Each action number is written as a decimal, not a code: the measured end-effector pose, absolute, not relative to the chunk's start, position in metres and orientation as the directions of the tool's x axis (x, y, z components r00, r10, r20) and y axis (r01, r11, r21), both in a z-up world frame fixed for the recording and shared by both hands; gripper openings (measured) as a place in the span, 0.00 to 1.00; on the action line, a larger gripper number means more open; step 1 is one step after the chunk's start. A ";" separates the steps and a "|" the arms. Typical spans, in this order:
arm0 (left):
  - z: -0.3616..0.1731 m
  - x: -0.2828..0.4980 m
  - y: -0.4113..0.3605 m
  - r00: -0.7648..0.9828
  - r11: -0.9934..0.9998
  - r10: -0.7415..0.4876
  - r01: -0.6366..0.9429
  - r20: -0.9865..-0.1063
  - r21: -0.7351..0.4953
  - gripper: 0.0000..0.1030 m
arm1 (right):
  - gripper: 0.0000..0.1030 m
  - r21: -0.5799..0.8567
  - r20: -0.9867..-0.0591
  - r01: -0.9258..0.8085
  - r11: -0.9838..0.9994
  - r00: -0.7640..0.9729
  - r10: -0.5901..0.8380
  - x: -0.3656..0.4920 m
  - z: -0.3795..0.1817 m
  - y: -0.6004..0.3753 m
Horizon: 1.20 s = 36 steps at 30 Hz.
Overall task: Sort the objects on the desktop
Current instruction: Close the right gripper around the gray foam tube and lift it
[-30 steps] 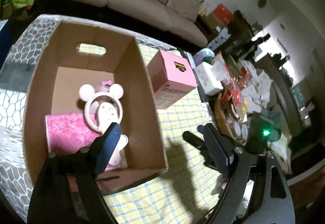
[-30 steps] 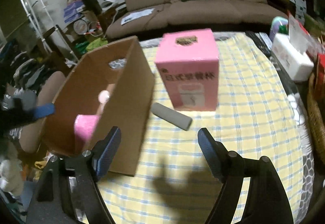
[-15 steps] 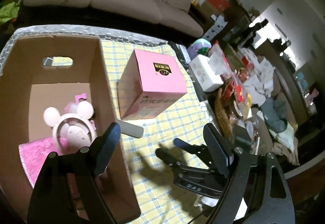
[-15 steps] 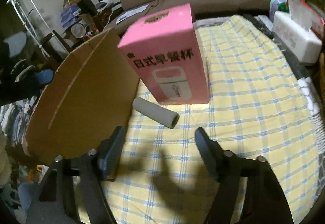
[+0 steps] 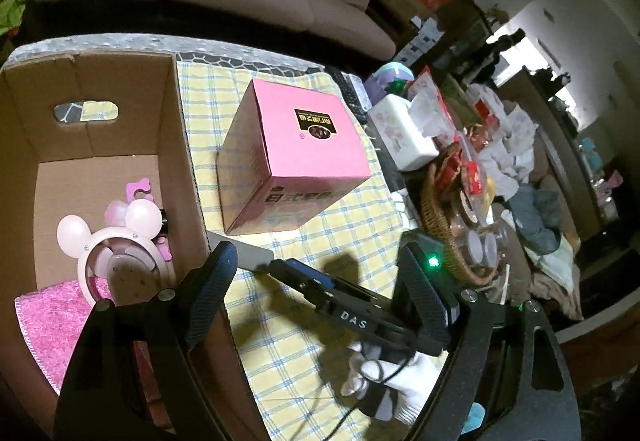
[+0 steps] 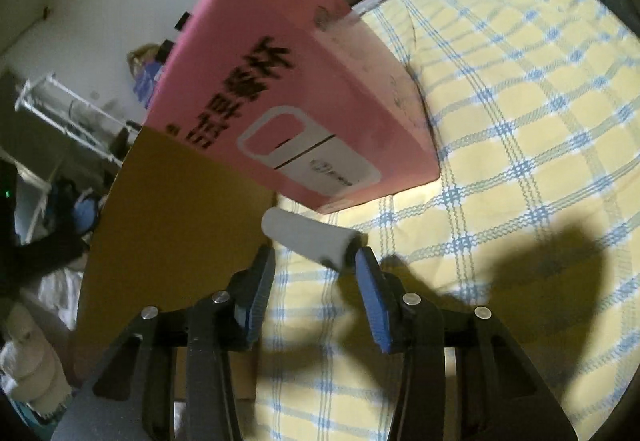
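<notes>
Reading the labels first: the pink box (image 5: pixel 296 157) carries large black Chinese characters on its side, 日式早餐杯, above a white outline drawing of a cup, and a small dark label on its top whose print is too small to read. The right gripper (image 6: pixel 316 257), seen from the left wrist camera, has "DAS" in white on its black body, held by a white-gloved hand (image 5: pixel 384 381).

The task's thing, a grey roll (image 6: pixel 308 239), lies on the yellow checked cloth (image 6: pixel 520 121) over the tabletop, in the narrow gap between the pink box and the outer wall of the cardboard box (image 5: pixel 184 145). The right gripper's jaws are closing with the roll's near end between them; the right pad looks to be at the roll's end and the left pad stands apart from it, so no grip yet.

The left gripper (image 5: pixel 316 281) hangs with jaws released and empty over the cardboard box's right wall. Inside that box lie a pink fan with round ears (image 5: pixel 116 245) and a pink cloth (image 5: pixel 48 317).

Open cloth stretches to the right of the roll; a wicker basket (image 5: pixel 436 217) and clutter crowd the tabletop's far right edge.
</notes>
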State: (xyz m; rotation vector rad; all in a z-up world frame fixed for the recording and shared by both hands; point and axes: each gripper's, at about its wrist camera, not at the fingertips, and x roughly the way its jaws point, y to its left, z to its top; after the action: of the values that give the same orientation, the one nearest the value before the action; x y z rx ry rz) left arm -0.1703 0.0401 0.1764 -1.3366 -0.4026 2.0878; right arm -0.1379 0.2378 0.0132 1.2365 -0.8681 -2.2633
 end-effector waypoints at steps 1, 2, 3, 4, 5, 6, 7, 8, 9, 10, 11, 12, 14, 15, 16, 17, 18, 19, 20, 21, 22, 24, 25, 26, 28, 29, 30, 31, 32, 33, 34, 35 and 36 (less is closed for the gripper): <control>0.176 -0.171 0.040 -0.293 -0.758 0.649 -0.337 -0.703 -0.559 0.79 | 0.43 0.707 -0.580 0.064 -0.704 -0.517 -0.630 -0.139 0.011 0.238; 0.176 -0.171 0.039 -0.290 -0.754 0.653 -0.338 -0.700 -0.563 0.79 | 0.43 0.714 -0.572 0.069 -0.697 -0.516 -0.637 -0.140 0.010 0.237; 0.176 -0.172 0.039 -0.289 -0.752 0.655 -0.338 -0.698 -0.566 0.79 | 0.43 0.715 -0.570 0.076 -0.695 -0.512 -0.642 -0.141 0.010 0.235; 0.176 -0.172 0.038 -0.287 -0.749 0.658 -0.338 -0.696 -0.569 0.79 | 0.43 0.713 -0.573 0.078 -0.697 -0.507 -0.644 -0.142 0.009 0.233; 0.176 -0.172 0.038 -0.283 -0.746 0.662 -0.338 -0.694 -0.573 0.79 | 0.43 0.710 -0.578 0.079 -0.699 -0.502 -0.644 -0.143 0.008 0.231; 0.176 -0.171 0.038 -0.280 -0.744 0.664 -0.340 -0.693 -0.576 0.79 | 0.43 0.712 -0.577 0.081 -0.697 -0.497 -0.648 -0.144 0.007 0.229; 0.175 -0.171 0.038 -0.278 -0.743 0.665 -0.340 -0.693 -0.576 0.79 | 0.43 0.715 -0.576 0.081 -0.694 -0.495 -0.651 -0.145 0.006 0.228; 0.175 -0.170 0.037 -0.276 -0.742 0.666 -0.339 -0.693 -0.578 0.79 | 0.43 0.720 -0.573 0.080 -0.689 -0.492 -0.655 -0.146 0.005 0.227; 0.175 -0.170 0.037 -0.274 -0.740 0.668 -0.339 -0.692 -0.580 0.79 | 0.43 0.728 -0.566 0.080 -0.681 -0.488 -0.664 -0.147 0.004 0.227; 0.174 -0.170 0.036 -0.274 -0.740 0.669 -0.338 -0.691 -0.582 0.79 | 0.42 0.746 -0.552 0.084 -0.661 -0.478 -0.684 -0.148 0.002 0.226; 0.174 -0.170 0.035 -0.274 -0.737 0.672 -0.337 -0.689 -0.585 0.79 | 0.42 0.753 -0.546 0.086 -0.652 -0.472 -0.692 -0.147 0.001 0.225; 0.174 -0.170 0.034 -0.274 -0.734 0.676 -0.338 -0.685 -0.589 0.79 | 0.42 0.753 -0.546 0.087 -0.653 -0.471 -0.693 -0.146 0.000 0.224; 0.175 -0.170 0.034 -0.273 -0.730 0.680 -0.338 -0.681 -0.594 0.79 | 0.43 0.774 -0.523 0.094 -0.626 -0.463 -0.716 -0.144 -0.001 0.224; 0.176 -0.171 0.034 -0.273 -0.730 0.680 -0.337 -0.681 -0.594 0.79 | 0.43 0.779 -0.520 0.091 -0.620 -0.459 -0.721 -0.146 -0.002 0.224; 0.176 -0.171 0.034 -0.272 -0.730 0.681 -0.336 -0.680 -0.595 0.79 | 0.43 0.782 -0.523 0.084 -0.618 -0.451 -0.723 -0.146 -0.004 0.223; 0.175 -0.171 0.034 -0.270 -0.729 0.681 -0.337 -0.681 -0.596 0.79 | 0.43 0.782 -0.527 0.080 -0.618 -0.444 -0.725 -0.147 -0.005 0.222; 0.175 -0.171 0.034 -0.265 -0.727 0.683 -0.335 -0.681 -0.599 0.79 | 0.43 0.788 -0.522 0.079 -0.611 -0.440 -0.730 -0.147 -0.007 0.221; 0.175 -0.170 0.033 -0.263 -0.725 0.685 -0.335 -0.679 -0.602 0.79 | 0.43 0.797 -0.512 0.081 -0.599 -0.438 -0.739 -0.147 -0.008 0.220; 0.176 -0.170 0.032 -0.262 -0.724 0.687 -0.334 -0.678 -0.604 0.79 | 0.43 0.800 -0.505 0.083 -0.594 -0.442 -0.742 -0.149 -0.008 0.219; 0.177 -0.169 0.033 -0.263 -0.723 0.688 -0.333 -0.677 -0.605 0.79 | 0.43 0.804 -0.496 0.088 -0.588 -0.446 -0.745 -0.151 -0.007 0.218; 0.177 -0.169 0.031 -0.263 -0.721 0.690 -0.332 -0.675 -0.608 0.79 | 0.43 0.811 -0.485 0.092 -0.578 -0.446 -0.752 -0.153 -0.007 0.216; 0.178 -0.167 0.030 -0.263 -0.718 0.693 -0.327 -0.671 -0.614 0.79 | 0.43 0.809 -0.488 0.093 -0.581 -0.445 -0.751 -0.158 -0.007 0.214; 0.178 -0.167 0.030 -0.262 -0.716 0.695 -0.325 -0.669 -0.617 0.79 | 0.43 0.810 -0.489 0.089 -0.580 -0.444 -0.751 -0.160 -0.008 0.212; 0.178 -0.166 0.029 -0.260 -0.715 0.697 -0.325 -0.669 -0.619 0.79 | 0.43 0.813 -0.489 0.080 -0.577 -0.444 -0.751 -0.162 -0.009 0.212; 0.177 -0.164 0.029 -0.259 -0.714 0.698 -0.326 -0.668 -0.620 0.79 | 0.43 0.827 -0.475 0.068 -0.558 -0.446 -0.759 -0.163 -0.012 0.212; 0.177 -0.164 0.028 -0.260 -0.712 0.700 -0.328 -0.665 -0.621 0.79 | 0.42 0.836 -0.459 0.076 -0.543 -0.445 -0.769 -0.162 -0.011 0.210; 0.177 -0.163 0.029 -0.261 -0.711 0.701 -0.327 -0.663 -0.623 0.79 | 0.32 0.837 -0.454 0.086 -0.541 -0.444 -0.773 -0.161 -0.010 0.208; 0.177 -0.163 0.029 -0.259 -0.710 0.703 -0.326 -0.663 -0.625 0.79 | 0.14 0.833 -0.455 0.094 -0.546 -0.446 -0.771 -0.159 -0.009 0.206; 0.177 -0.162 0.029 -0.257 -0.709 0.703 -0.324 -0.663 -0.626 0.79 | 0.10 0.828 -0.458 0.099 -0.552 -0.448 -0.767 -0.157 -0.007 0.205; 0.178 -0.161 0.030 -0.259 -0.711 0.702 -0.322 -0.664 -0.625 0.79 | 0.10 0.824 -0.459 0.105 -0.557 -0.452 -0.765 -0.155 -0.005 0.204; 0.178 -0.161 0.030 -0.260 -0.710 0.702 -0.322 -0.663 -0.626 0.79 | 0.09 0.818 -0.459 0.114 -0.563 -0.460 -0.760 -0.153 -0.002 0.204; 0.179 -0.161 0.029 -0.261 -0.709 0.704 -0.320 -0.661 -0.628 0.79 | 0.08 0.812 -0.461 0.121 -0.571 -0.469 -0.753 -0.150 0.002 0.205; 0.180 -0.161 0.029 -0.263 -0.707 0.706 -0.319 -0.658 -0.631 0.79 | 0.07 0.811 -0.457 0.122 -0.572 -0.478 -0.750 -0.148 0.005 0.207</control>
State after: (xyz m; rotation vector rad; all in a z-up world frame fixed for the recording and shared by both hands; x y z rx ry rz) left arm -0.1612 0.0291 0.1801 -1.3281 -0.4967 2.0161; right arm -0.1478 0.2067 0.0050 1.1447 -0.9851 -2.0828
